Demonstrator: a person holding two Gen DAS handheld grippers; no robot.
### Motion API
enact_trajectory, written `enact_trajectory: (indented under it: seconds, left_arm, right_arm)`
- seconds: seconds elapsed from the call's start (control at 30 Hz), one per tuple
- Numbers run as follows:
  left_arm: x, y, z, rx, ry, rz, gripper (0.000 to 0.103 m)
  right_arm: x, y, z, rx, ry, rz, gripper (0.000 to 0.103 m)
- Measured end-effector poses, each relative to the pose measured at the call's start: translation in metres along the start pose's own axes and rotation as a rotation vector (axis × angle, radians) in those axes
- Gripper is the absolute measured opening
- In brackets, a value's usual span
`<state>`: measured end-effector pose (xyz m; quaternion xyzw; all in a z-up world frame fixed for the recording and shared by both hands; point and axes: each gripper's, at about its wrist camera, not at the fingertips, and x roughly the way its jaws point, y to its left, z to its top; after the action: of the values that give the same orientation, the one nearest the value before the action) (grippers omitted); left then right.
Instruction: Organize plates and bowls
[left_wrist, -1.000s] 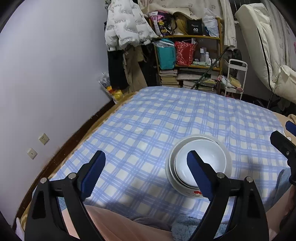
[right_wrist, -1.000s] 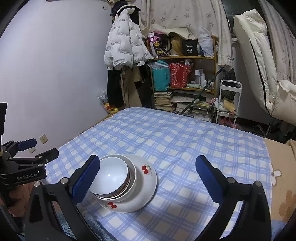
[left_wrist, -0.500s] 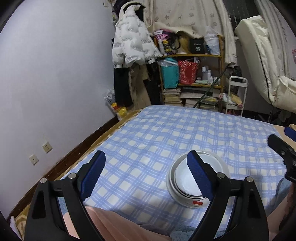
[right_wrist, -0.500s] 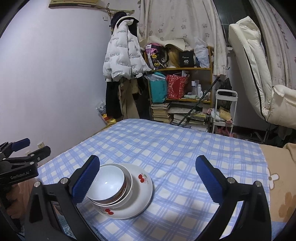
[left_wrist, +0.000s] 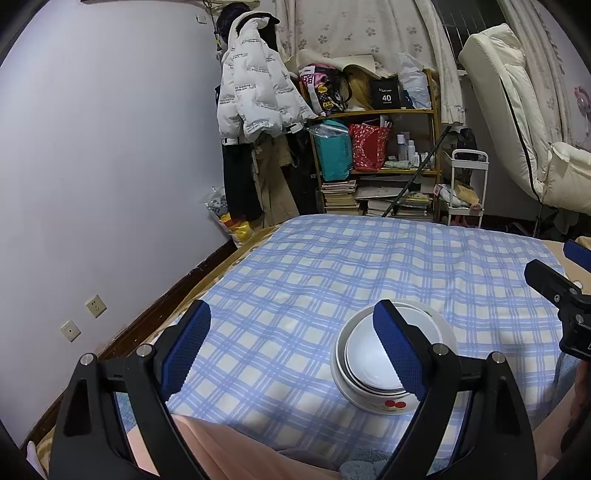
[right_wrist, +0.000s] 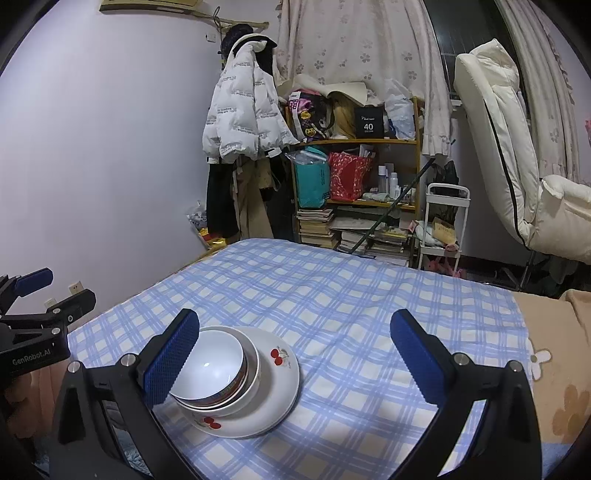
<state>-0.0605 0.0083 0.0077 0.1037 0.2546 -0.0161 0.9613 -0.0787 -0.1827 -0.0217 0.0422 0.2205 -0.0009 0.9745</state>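
We hold our left gripper and right gripper with jaws spread wide, gripping nothing. Just ahead, two nested white bowls sit on a cherry-printed plate, near the front edge of the blue checked cloth. Farther off stands a cluttered shelf beside a hanging white puffer jacket.

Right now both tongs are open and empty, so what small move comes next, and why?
Probably nothing further than easing both back: the bowls already sit nested on the cherry plate, and the left tongs and right tongs hold nothing over the checked cloth.
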Motion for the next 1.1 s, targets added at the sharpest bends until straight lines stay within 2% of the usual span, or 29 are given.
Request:
enact_trajectory:
  seconds: [1.1]
  left_arm:
    - [-0.0027, 0.0012, 0.0035, 0.003, -0.025, -0.007, 0.089]
  right_arm:
    - [-0.002, -0.0065, 0.0037, 0.0, -0.002, -0.003, 0.103]
